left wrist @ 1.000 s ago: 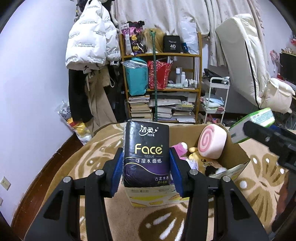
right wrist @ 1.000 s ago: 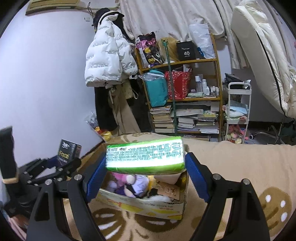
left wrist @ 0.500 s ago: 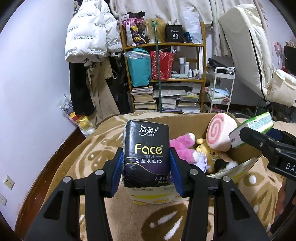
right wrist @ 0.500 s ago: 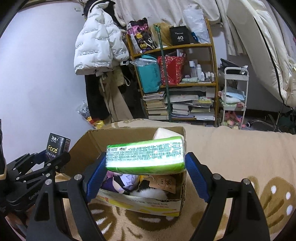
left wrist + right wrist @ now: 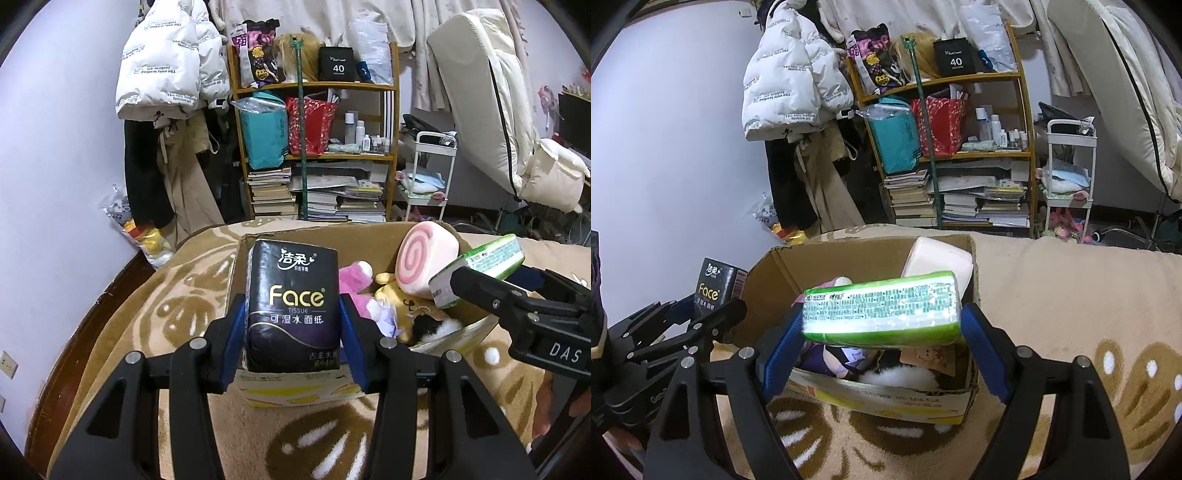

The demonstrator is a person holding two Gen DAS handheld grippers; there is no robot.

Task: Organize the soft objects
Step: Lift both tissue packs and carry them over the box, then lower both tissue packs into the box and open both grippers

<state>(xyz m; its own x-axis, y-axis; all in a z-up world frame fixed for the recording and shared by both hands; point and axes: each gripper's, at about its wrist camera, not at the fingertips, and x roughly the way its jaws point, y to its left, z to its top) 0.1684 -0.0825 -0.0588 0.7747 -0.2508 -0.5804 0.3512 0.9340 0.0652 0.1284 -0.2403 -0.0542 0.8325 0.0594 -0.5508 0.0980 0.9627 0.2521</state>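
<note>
My left gripper (image 5: 292, 328) is shut on a black "Face" tissue pack (image 5: 293, 308), held upright over the near left corner of an open cardboard box (image 5: 295, 391). My right gripper (image 5: 882, 332) is shut on a green-and-white tissue pack (image 5: 882, 310), held flat over the box (image 5: 768, 273). The box holds a pink swirl-roll plush (image 5: 424, 264), a pink plush (image 5: 354, 277), a yellow plush (image 5: 395, 295) and other soft toys. The right gripper and green pack (image 5: 480, 269) show at the right in the left wrist view; the left gripper and black pack (image 5: 714, 286) show at the left in the right wrist view.
The box stands on a beige patterned blanket (image 5: 166, 314). Behind stand a cluttered wooden shelf (image 5: 314, 155) with books and bags, hanging coats (image 5: 166, 92), a white trolley (image 5: 1067, 184) and a leaning mattress (image 5: 491, 110). A bag of toys (image 5: 136, 229) lies by the wall.
Both grippers have risen and moved closer over the box, so its inside and the plush toys show more fully. Both still hold their tissue packs.
</note>
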